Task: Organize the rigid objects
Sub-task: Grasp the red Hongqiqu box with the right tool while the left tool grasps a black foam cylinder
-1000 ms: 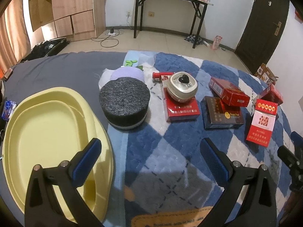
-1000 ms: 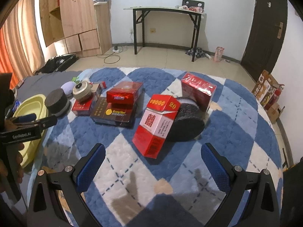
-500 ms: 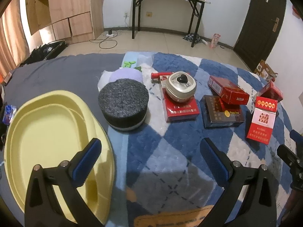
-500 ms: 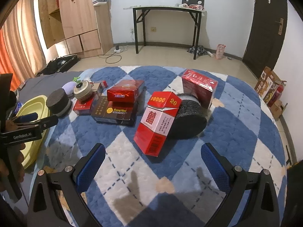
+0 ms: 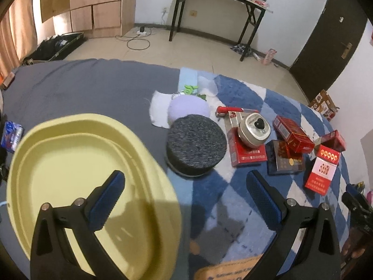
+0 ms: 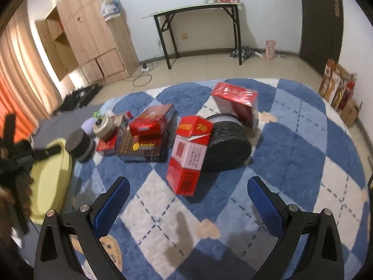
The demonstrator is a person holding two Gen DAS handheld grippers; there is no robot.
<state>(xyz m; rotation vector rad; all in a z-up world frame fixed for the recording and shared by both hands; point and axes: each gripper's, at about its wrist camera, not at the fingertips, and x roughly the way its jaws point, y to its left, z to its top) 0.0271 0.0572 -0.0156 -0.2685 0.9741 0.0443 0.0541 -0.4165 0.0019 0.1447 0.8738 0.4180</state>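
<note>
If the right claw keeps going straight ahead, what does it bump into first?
Probably the tilted red-and-white box, which leans on the black foam cylinder behind it. The open right claw points at it, though depth is unclear.

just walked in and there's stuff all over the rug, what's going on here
A person holds a two-finger gripper in each hand, and both the left gripper and the right gripper are open and empty. Red boxes, two dark round blocks and a small round tin sit loose on the blue checked rug. The yellow tray at the left holds nothing yet.
</note>
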